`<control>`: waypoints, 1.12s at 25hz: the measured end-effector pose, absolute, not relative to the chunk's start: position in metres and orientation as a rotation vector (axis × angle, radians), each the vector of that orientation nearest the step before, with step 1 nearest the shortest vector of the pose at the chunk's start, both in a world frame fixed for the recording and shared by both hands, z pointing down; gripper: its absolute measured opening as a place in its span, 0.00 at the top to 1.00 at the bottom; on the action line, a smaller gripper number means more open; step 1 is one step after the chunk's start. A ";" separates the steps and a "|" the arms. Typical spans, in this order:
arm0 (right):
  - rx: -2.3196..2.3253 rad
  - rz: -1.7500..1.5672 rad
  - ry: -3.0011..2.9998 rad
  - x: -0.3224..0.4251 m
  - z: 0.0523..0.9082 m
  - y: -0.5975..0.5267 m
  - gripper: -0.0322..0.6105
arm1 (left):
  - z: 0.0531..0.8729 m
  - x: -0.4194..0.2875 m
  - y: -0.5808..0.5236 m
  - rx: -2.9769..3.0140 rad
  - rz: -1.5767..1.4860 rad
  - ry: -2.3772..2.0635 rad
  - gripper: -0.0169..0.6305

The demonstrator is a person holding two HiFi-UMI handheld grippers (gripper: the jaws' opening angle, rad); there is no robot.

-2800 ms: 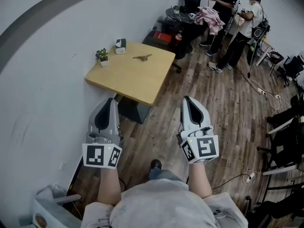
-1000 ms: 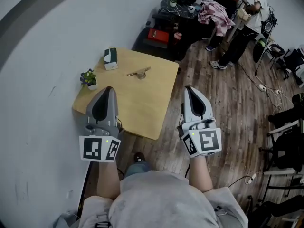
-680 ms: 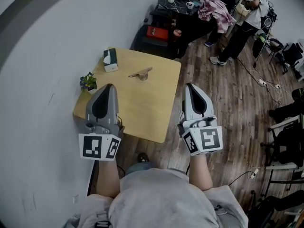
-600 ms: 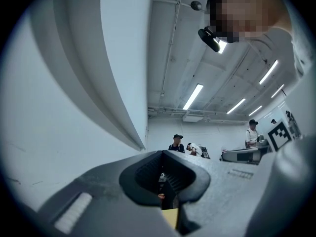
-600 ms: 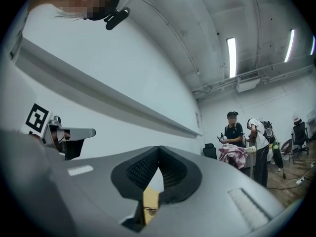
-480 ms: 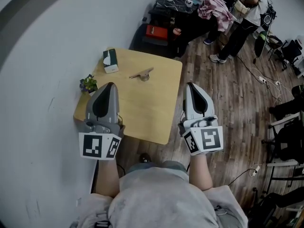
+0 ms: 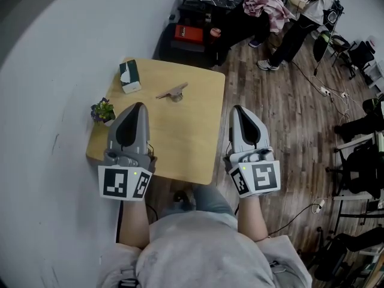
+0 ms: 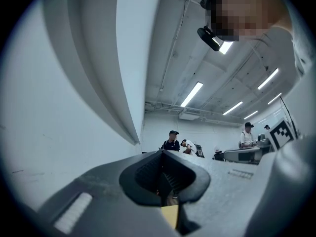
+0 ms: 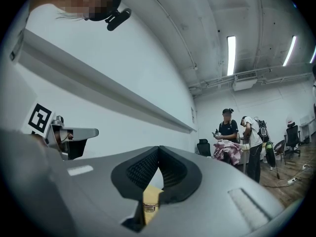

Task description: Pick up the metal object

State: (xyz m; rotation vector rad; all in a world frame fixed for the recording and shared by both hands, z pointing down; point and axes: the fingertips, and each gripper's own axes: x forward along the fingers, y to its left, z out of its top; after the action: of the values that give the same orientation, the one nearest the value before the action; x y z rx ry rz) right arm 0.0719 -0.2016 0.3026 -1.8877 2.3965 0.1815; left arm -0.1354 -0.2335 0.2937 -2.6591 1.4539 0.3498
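Note:
The metal object (image 7: 173,92), a small brass-coloured piece with a flat bar on top, lies on the far half of the square wooden table (image 7: 192,137). My left gripper (image 7: 137,107) hovers over the table's near left part, shut and empty. Beside the table's right edge, my right gripper (image 7: 238,108) is also shut with nothing in it. Both stay well short of the object. In the left gripper view the jaws (image 8: 162,152) meet at the tip, with a sliver of table (image 8: 169,216) below. In the right gripper view the jaws (image 9: 159,148) meet too, over a strip of table (image 9: 150,196).
A tissue box (image 7: 128,77) and a small potted plant (image 7: 102,111) sit along the table's left side by the white wall. A red box (image 7: 188,33) and a cluttered dark desk stand beyond. Two people (image 7: 300,17) stand at the far right on wooden floor with cables.
The table has drawn nearer and slid under my grippers. Both grippers now reach over its near edge, side by side and still shut.

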 end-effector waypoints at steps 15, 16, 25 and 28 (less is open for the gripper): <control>-1.783 0.189 2.500 0.082 0.296 -0.294 0.95 | 0.292 -0.118 -0.309 -2.615 0.345 1.541 0.97; -1.772 0.185 2.511 0.082 0.297 -0.302 0.95 | 0.294 -0.117 -0.315 -2.612 0.340 1.552 0.97; -1.674 0.065 2.629 0.071 0.333 -0.358 0.95 | 0.344 -0.116 -0.354 -2.620 0.201 1.715 0.97; -1.647 0.015 2.667 0.067 0.349 -0.371 0.95 | 0.378 -0.113 -0.368 -2.642 0.108 1.785 0.97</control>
State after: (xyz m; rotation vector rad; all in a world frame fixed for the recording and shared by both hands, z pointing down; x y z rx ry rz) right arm 0.0673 -0.3710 0.3489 -1.6467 2.6674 0.0150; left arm -0.1127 -0.3680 0.3780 -2.6423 1.7849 0.1078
